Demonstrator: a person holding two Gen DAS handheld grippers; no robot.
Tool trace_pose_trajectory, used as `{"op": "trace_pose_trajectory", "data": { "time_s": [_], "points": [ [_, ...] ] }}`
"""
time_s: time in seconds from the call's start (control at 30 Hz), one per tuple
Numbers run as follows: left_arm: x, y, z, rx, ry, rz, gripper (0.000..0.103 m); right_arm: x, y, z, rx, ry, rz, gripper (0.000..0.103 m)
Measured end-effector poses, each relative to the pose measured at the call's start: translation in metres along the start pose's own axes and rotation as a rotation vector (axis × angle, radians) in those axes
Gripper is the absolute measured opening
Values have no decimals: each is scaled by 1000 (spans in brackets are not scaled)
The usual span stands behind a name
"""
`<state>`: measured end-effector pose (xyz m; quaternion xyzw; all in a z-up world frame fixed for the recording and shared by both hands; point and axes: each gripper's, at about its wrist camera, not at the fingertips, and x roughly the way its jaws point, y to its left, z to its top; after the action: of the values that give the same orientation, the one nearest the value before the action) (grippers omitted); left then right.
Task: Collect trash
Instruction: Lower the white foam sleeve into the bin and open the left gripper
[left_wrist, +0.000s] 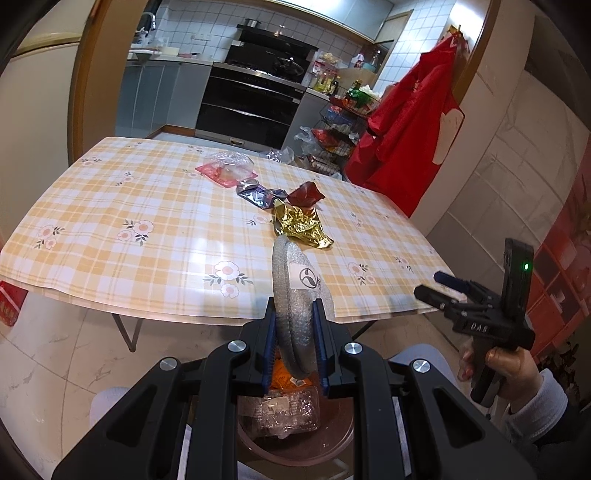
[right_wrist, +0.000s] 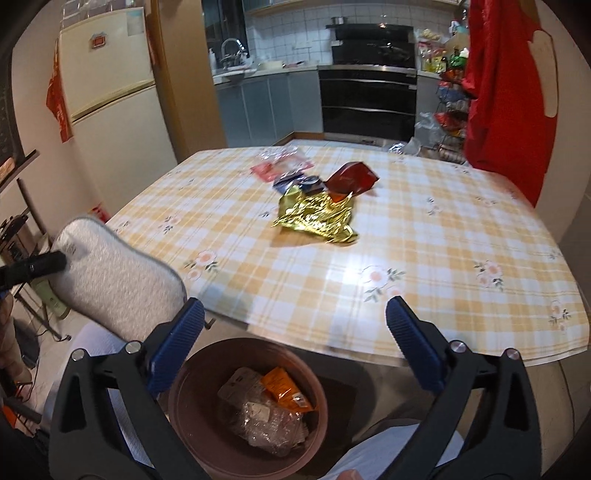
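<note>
My left gripper is shut on a silver-grey scouring pad and holds it above the brown trash bin; the pad also shows in the right wrist view. My right gripper is open and empty, over the bin by the table's front edge; it also shows in the left wrist view. The bin holds an orange packet and clear plastic. On the checked table lie a gold foil wrapper, a red wrapper, a blue wrapper and a pink-and-clear packet.
A red apron hangs at the right beside a wire rack of goods. A fridge stands at the left. The oven and kitchen counters are behind the table. The person's knees flank the bin.
</note>
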<state>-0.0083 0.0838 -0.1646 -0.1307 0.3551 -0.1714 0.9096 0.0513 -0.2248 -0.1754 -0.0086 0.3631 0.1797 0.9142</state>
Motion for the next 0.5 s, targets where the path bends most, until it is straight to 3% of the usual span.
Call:
{"op": "trace_pose_trajectory", "data": {
  "time_s": [0.5],
  "points": [
    [23, -32, -5, 74, 69, -67, 17, -4, -18, 0, 37, -13, -24, 97]
  ]
}}
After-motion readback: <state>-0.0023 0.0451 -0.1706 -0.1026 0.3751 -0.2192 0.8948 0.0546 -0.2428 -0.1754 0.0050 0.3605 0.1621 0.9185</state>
